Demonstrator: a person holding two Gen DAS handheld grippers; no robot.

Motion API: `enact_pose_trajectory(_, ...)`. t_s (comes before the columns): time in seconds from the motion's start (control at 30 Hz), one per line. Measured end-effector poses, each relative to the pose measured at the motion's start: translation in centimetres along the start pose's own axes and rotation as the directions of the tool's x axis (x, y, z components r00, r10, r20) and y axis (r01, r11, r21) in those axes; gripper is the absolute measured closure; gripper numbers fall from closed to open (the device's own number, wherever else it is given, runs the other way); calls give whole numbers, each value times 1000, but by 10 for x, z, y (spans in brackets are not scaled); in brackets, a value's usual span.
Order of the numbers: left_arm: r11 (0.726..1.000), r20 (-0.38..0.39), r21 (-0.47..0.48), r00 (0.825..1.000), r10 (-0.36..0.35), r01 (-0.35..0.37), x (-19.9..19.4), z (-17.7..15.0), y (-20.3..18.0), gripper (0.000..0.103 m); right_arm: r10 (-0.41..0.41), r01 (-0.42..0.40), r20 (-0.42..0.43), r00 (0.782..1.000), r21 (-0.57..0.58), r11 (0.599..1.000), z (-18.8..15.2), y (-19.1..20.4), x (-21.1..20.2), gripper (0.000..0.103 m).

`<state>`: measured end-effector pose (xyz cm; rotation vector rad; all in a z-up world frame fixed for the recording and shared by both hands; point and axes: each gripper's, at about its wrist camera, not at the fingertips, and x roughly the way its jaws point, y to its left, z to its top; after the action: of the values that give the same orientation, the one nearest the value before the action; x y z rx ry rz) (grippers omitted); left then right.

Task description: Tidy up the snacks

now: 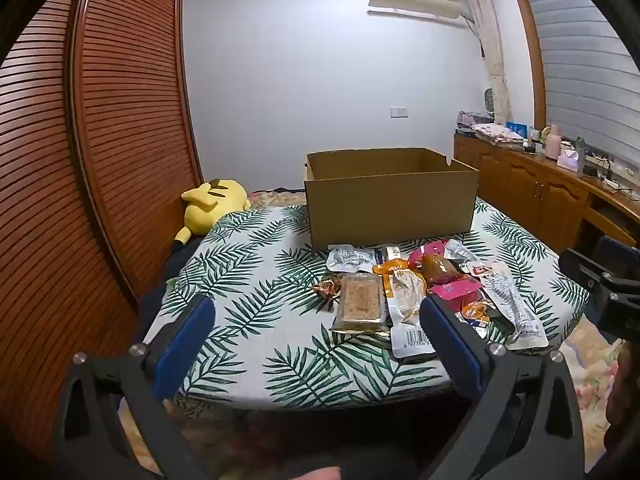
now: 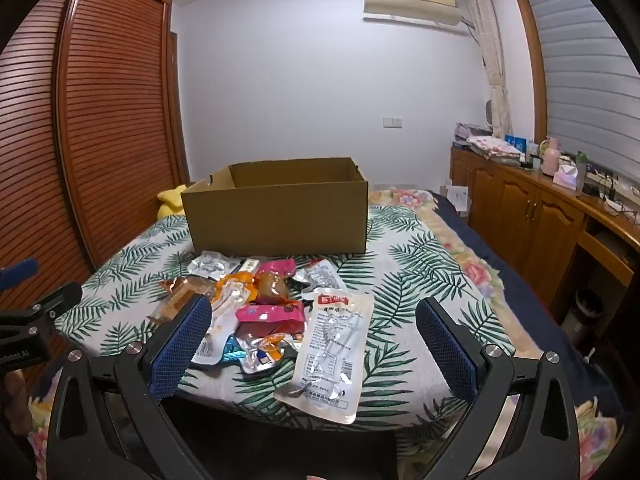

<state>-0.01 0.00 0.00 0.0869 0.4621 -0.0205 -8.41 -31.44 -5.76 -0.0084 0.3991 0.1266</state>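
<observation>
An open cardboard box point(image 1: 392, 200) stands on a leaf-print table point(image 1: 256, 280), also in the right wrist view point(image 2: 276, 212). A pile of snack packets point(image 1: 424, 288) lies in front of it: a clear tray of brown cake point(image 1: 360, 300), pink packets point(image 2: 268, 314), and a long clear pouch with a red label point(image 2: 330, 348). My left gripper point(image 1: 316, 340) is open and empty, above the table's near edge, left of the pile. My right gripper point(image 2: 314, 344) is open and empty, with the clear pouch between its fingers but apart from them.
A yellow plush toy point(image 1: 210, 208) lies left of the table by the slatted wooden wardrobe point(image 1: 100, 140). A wooden sideboard point(image 2: 532, 216) with clutter runs along the right wall. A flowered bedspread point(image 2: 460, 256) surrounds the table.
</observation>
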Motion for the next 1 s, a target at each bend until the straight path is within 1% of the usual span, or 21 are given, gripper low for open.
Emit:
enact_pose_trajectory(0.13,1000,1,-4,1000,-2,2,0,1,0,0,1,-1,-3,1000,2,1000,0,0,0,0)
enact_pose_trajectory(0.33,1000,3,-8,1000,-4,4,1,10,0,0,-1,1,-3,1000,2,1000,0,1,-1,0)
enact_pose_trajectory(0.37,1000,7,-14,1000,-10,10,-5,8,8,0,0,0,-2,1000,3,1000,1,1,-1,0)
enact_pose_trajectory(0.6,1000,11,-10,1000,-11,11,-9,13,10,0,0,0,-2,1000,3,1000,2,2,-2,0)
enact_pose_trajectory(1.0,1000,16,-8,1000,-8,8,-10,10,6,0,0,0,0,1000,1,1000,1,3,-3,0)
